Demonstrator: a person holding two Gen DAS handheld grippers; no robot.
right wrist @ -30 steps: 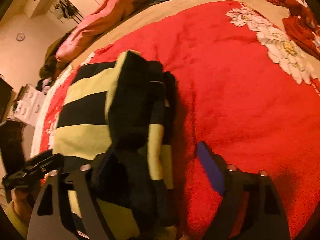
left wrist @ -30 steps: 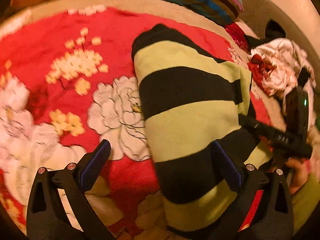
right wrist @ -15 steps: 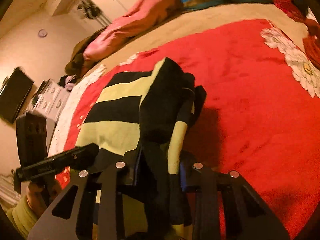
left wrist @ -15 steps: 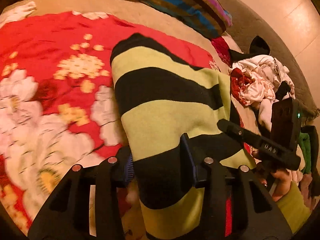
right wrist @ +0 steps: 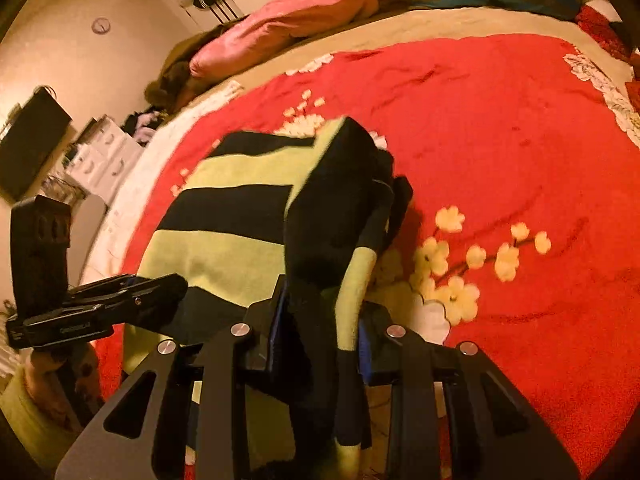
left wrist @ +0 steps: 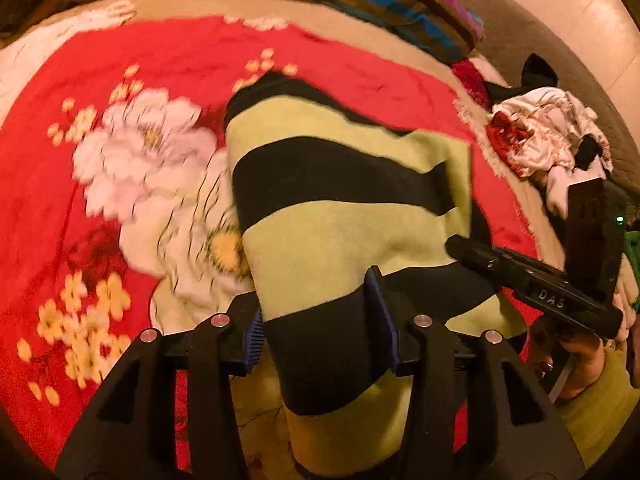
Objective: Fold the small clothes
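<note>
Mid-fold: left hand-held gripper and right hand-held gripper each clamp the striped sweater (near hem). Next: carry hem forward, lay flat on bed.

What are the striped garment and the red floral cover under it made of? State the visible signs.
Striped garment: seems a soft knit or fleece, matte, with a fuzzy nap and limp folds where the left claw and right claw pinch it.
Red floral cover: looks like a plush blanket, faintly sheened, with soft dents in the pile. The exact fibre is unclear.
</note>
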